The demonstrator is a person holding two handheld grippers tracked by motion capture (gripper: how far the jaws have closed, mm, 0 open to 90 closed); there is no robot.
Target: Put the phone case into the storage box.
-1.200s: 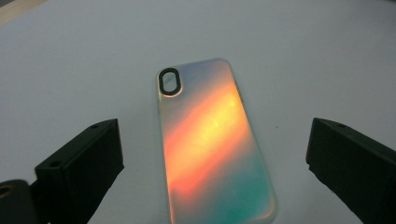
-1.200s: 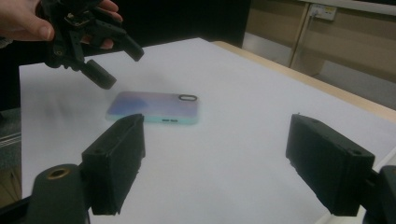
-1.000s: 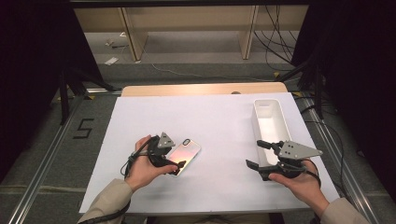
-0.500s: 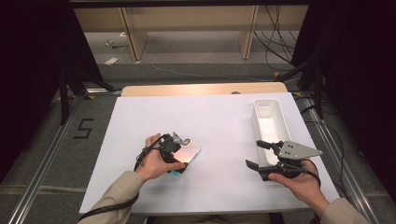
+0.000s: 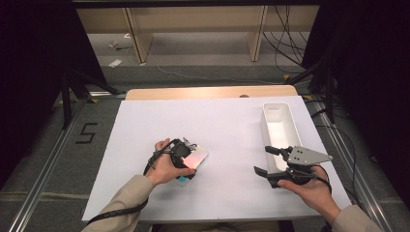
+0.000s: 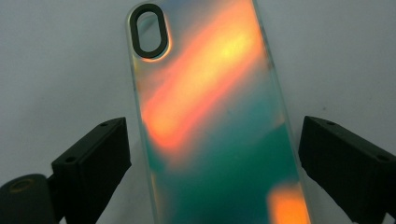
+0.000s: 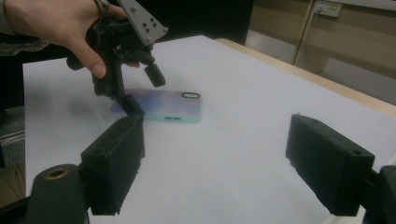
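Observation:
A phone in an iridescent orange-and-teal case (image 5: 197,154) lies flat, back up, on the white table left of centre. My left gripper (image 5: 189,162) points down over its near end, one jaw on each long side. In the left gripper view the phone (image 6: 210,116) lies between the jaws with a thin gap at each pad; the jaws have just been closing a little. In the right gripper view the left gripper (image 7: 144,91) straddles the phone (image 7: 163,105). My right gripper (image 5: 263,159) hovers open at the right, with nothing in it.
A long white bin (image 5: 267,126) stands at the table's right side, just beyond my right gripper. The white sheet (image 5: 232,125) covers the tabletop, and a strip of wood (image 5: 208,92) shows along its far edge. Dark floor and cables lie around the table.
My left hand has shifted right and slightly down, bringing its jaws over the phone's near end. The phone and the right hand have stayed put.

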